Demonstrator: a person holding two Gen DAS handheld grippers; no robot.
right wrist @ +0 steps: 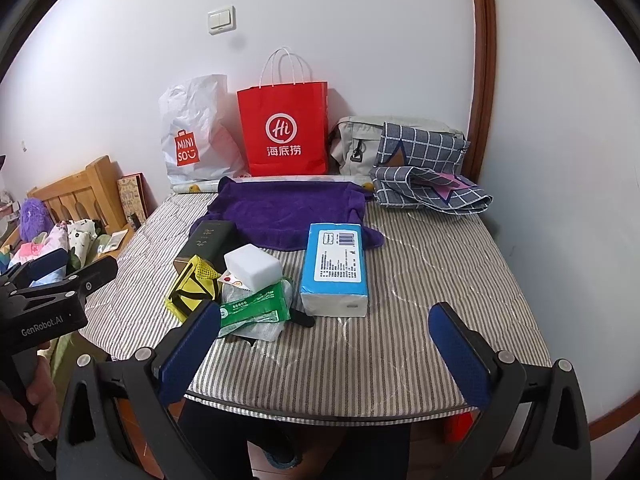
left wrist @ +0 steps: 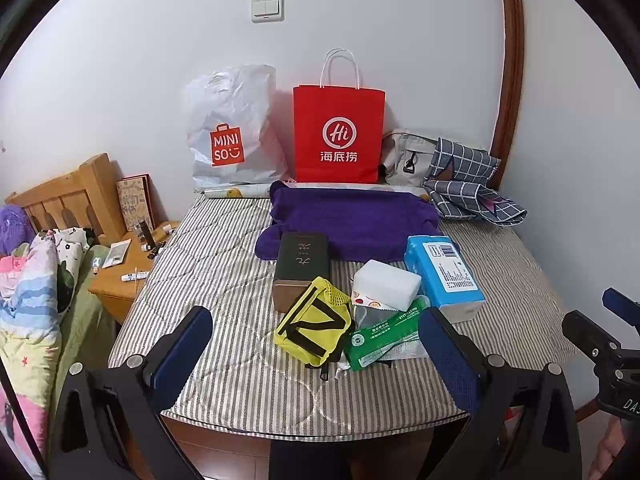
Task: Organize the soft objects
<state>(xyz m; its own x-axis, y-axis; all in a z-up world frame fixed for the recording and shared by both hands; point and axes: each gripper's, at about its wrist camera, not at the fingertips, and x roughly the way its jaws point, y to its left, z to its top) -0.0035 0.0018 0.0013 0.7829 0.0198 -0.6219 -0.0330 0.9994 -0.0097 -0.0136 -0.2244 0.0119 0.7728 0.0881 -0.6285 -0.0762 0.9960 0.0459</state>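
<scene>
- Against the white wall stand two bags: a red paper bag (left wrist: 339,134) with white cord handles and a crinkled white plastic bag (left wrist: 232,128). Beside them lean a pale canvas bag (right wrist: 360,144) and a grey checked cloth (right wrist: 424,184), folded loosely.
- The bed (left wrist: 224,264) has a striped quilted cover; a wooden nightstand (left wrist: 120,276) with small items is at its left side.
- A purple towel (left wrist: 352,220), flat and fluffy, lies in the middle of the bed.
- In front of the towel is one cluster, all touching or overlapping: one dark rectangular box (left wrist: 300,268), one yellow mesh pouch (left wrist: 314,328) with black straps, one white block (left wrist: 386,284), one green wipes packet (left wrist: 380,338), one blue tissue pack (left wrist: 444,276).
- The left tool (left wrist: 316,344) is spread wide and holds nothing; the pouch and the green packet are seen between its blue pads.
- The right tool (right wrist: 324,332) is also wide and empty, over the near edge of the bed.
</scene>
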